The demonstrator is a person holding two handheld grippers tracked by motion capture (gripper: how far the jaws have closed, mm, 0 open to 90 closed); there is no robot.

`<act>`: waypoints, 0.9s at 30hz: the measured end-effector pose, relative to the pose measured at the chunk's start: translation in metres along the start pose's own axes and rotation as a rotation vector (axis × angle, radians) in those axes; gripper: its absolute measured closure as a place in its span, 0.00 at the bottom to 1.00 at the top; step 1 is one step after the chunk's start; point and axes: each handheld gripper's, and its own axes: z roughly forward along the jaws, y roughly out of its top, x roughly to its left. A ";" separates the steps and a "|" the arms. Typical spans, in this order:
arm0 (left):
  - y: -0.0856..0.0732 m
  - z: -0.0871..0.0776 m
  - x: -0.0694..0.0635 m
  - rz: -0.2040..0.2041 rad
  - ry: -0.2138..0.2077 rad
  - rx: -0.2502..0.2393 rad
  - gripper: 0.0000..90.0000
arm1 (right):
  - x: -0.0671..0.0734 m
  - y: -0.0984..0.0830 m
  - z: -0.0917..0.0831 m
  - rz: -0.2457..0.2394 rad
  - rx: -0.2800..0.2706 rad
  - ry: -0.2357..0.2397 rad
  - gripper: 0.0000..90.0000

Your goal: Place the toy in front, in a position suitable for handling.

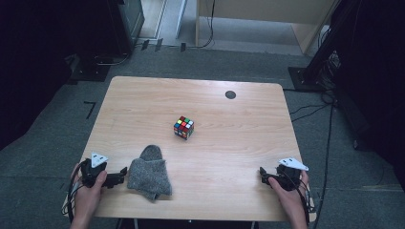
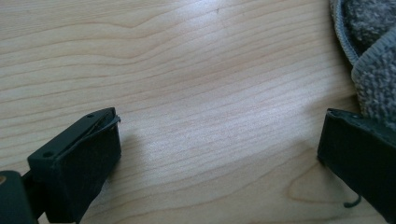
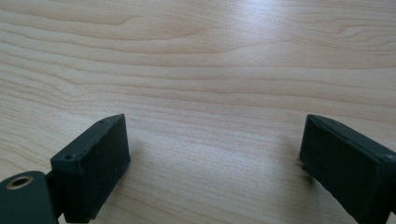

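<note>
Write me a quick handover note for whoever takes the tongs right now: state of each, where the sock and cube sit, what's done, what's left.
Left tongs: open, holding nothing, low at the near left of the table, right beside the grey sock; from the left gripper view, contact cannot be told.
Right tongs: open, holding nothing, near right edge, bare wood between the jaws.
Sock: lying crumpled, near left of centre.
Puzzle cube: mid-table, apart from sock and both tongs.
Done: nothing gripped.
Left: probably closing the left tongs on the sock first.
</note>
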 end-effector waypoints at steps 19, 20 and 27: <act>0.026 -0.025 -0.015 0.013 -0.191 -0.162 0.00 | 0.043 0.035 -0.009 -0.040 -0.089 0.109 0.14; 0.026 -0.025 -0.017 0.015 -0.213 -0.165 0.00 | 0.049 0.038 -0.008 -0.058 -0.088 0.130 0.14; 0.030 -0.029 -0.043 0.084 -0.320 -0.203 0.00 | 0.091 0.060 0.008 -0.150 -0.096 0.234 0.14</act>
